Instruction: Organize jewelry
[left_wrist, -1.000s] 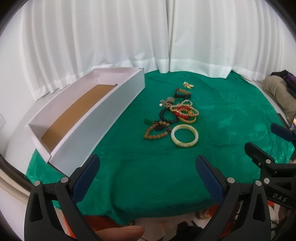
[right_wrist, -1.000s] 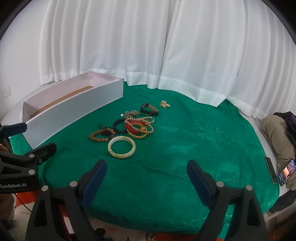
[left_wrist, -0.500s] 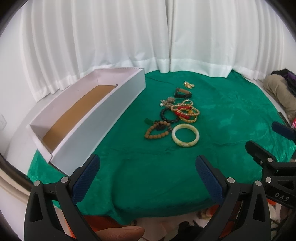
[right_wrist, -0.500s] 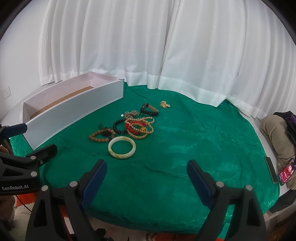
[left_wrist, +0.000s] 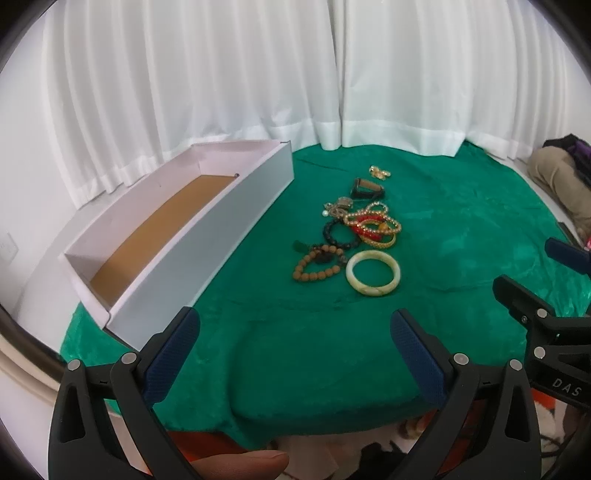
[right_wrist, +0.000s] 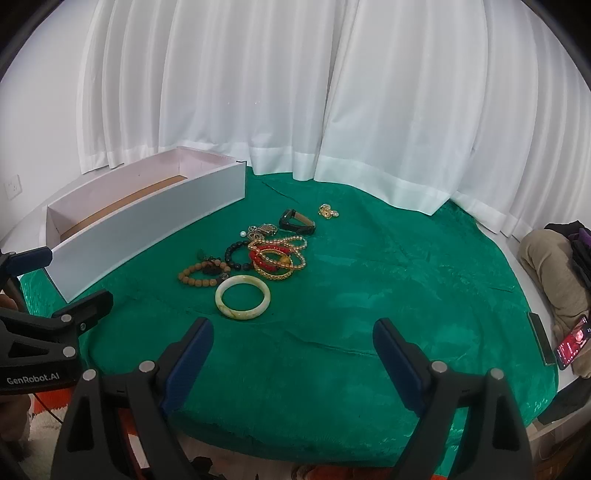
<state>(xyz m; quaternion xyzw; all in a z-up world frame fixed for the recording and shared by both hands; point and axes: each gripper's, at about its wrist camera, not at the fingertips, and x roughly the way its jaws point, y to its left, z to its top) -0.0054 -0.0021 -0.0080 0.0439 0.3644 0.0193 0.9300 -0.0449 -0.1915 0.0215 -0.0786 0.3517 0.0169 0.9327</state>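
White pleated curtains (right_wrist: 258, 92) hang behind a table draped in crinkled green velvet cloth (right_wrist: 369, 295), where a long white cardboard box (left_wrist: 207, 236) with a bare brown floor sits left of a loose heap of jewelry. Both the left gripper (left_wrist: 295, 339) and the right gripper (right_wrist: 291, 343) hover over the near edge with jaws spread wide and nothing between them, so sorting looks not yet begun. The likely first pick is the smooth, rigid pale jade bangle (right_wrist: 242, 297), nearest and lying apart from the wooden bead bracelet (right_wrist: 199, 277), black bead bracelet (right_wrist: 236, 254) and tangled red and gold bangles (right_wrist: 277, 258); it calls for pinching one side of the ring.
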